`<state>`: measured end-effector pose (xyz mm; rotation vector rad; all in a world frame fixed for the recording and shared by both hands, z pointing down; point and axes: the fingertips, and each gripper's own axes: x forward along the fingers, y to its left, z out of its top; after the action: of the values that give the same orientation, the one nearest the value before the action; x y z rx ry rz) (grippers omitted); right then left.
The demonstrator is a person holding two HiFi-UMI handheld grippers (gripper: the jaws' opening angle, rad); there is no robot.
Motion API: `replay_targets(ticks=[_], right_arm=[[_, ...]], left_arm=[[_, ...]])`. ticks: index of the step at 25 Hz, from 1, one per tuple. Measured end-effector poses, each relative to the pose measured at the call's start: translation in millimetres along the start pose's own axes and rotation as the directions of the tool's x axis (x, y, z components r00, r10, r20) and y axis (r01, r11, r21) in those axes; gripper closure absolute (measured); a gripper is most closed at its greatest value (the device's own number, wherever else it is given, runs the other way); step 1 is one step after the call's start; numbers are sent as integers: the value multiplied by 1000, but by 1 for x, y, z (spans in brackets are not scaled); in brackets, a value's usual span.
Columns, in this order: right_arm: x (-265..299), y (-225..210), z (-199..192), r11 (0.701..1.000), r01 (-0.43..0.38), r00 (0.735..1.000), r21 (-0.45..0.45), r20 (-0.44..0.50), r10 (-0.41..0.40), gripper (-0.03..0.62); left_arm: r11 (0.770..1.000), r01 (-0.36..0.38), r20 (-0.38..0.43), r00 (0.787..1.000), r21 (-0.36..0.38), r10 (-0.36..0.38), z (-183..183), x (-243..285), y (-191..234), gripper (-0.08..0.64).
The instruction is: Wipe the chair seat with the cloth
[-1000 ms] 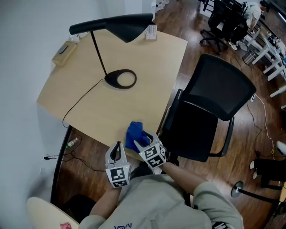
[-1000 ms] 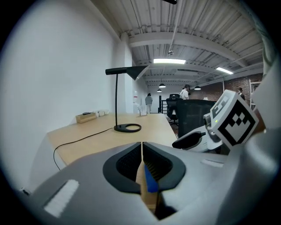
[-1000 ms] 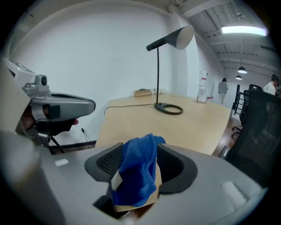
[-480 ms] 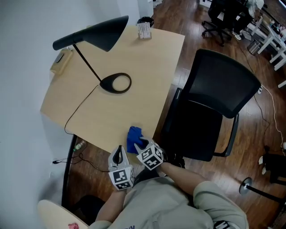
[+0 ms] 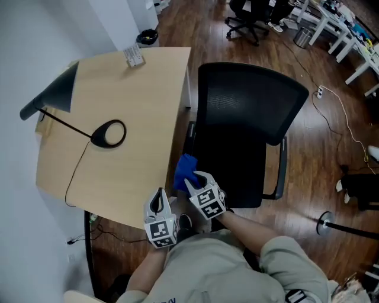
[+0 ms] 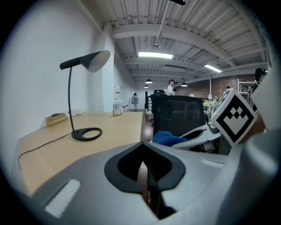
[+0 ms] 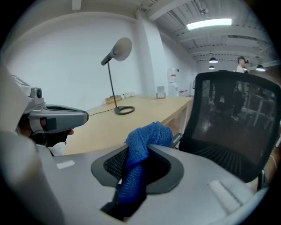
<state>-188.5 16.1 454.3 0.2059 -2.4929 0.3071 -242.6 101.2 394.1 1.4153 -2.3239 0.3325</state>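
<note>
A crumpled blue cloth (image 5: 185, 170) sits pinched between the jaws of my right gripper (image 5: 193, 180), which is shut on it. In the head view the cloth hangs over the gap between the desk edge and the black chair seat (image 5: 237, 171). In the right gripper view the cloth (image 7: 147, 139) bulges out of the jaws, with the mesh chair back (image 7: 237, 118) ahead to the right. My left gripper (image 5: 157, 202) hovers over the desk's near edge, left of the right one, shut and empty; its pads (image 6: 146, 182) meet.
The wooden desk (image 5: 124, 100) lies left of the chair and carries a black lamp with a ring base (image 5: 111, 134) and a trailing cord. The chair's backrest (image 5: 251, 97) faces away from me. Wooden floor, cables and other office chairs (image 5: 249, 15) lie beyond.
The right gripper closed on the blue cloth at the desk edge and carried it off toward the chair. The head view swung so the chair is now central.
</note>
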Motion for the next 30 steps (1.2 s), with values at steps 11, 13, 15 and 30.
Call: replay_targets(ticks=[11, 13, 15, 30], right_arm=[[-25, -141, -65, 989, 106, 992, 108, -82, -97, 502], [-25, -154, -77, 988, 110, 990, 110, -101, -99, 502], [-22, -164, -88, 987, 115, 988, 113, -120, -101, 502], [120, -205, -148, 981, 119, 981, 150, -173, -93, 502]], left_arm=[[995, 96, -36, 995, 7, -96, 9, 84, -136, 555], [993, 118, -41, 992, -11, -118, 5, 91, -156, 555], [989, 142, -47, 989, -31, -143, -2, 97, -175, 555], [994, 95, -152, 983, -57, -103, -102, 164, -151, 555]])
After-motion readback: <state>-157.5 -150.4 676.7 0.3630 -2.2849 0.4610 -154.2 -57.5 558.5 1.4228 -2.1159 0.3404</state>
